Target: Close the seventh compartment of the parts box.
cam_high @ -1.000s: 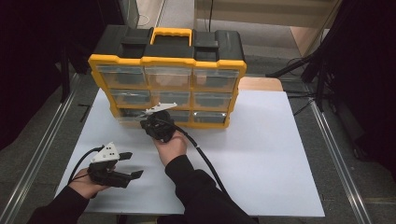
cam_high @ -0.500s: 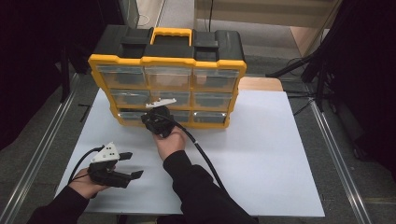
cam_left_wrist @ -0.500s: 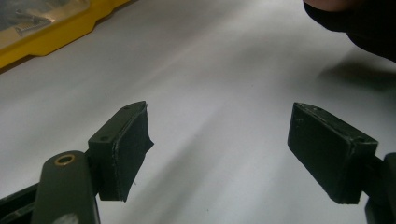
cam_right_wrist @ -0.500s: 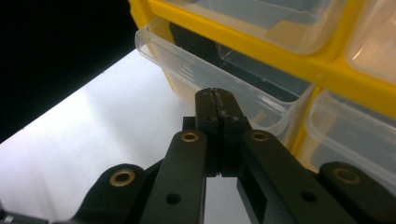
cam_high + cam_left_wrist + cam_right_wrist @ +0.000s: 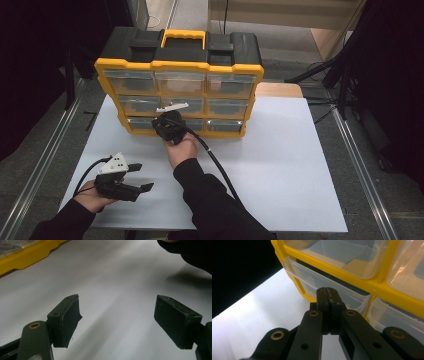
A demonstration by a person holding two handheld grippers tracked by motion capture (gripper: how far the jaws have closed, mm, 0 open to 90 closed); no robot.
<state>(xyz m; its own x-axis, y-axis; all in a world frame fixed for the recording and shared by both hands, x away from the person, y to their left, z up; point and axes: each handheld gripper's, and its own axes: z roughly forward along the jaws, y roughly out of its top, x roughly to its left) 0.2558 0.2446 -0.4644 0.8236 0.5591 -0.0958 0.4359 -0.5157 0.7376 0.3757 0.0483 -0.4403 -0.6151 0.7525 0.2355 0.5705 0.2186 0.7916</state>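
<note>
The right claw [image 5: 327,293] was fully closed, empty, its tips touching the front of a clear drawer [image 5: 312,281] in the bottom row of the yellow organizer [image 5: 180,65] at the far side of the table [image 5: 280,165]. Judged step: working that drawer. Contact should have stayed centred on the drawer lip, the motion straight along its slide. The left claw [image 5: 117,320] rested wide open, empty, near-left. Open table lay near and right; the organizer's frame bounded the drawer closely.
</note>
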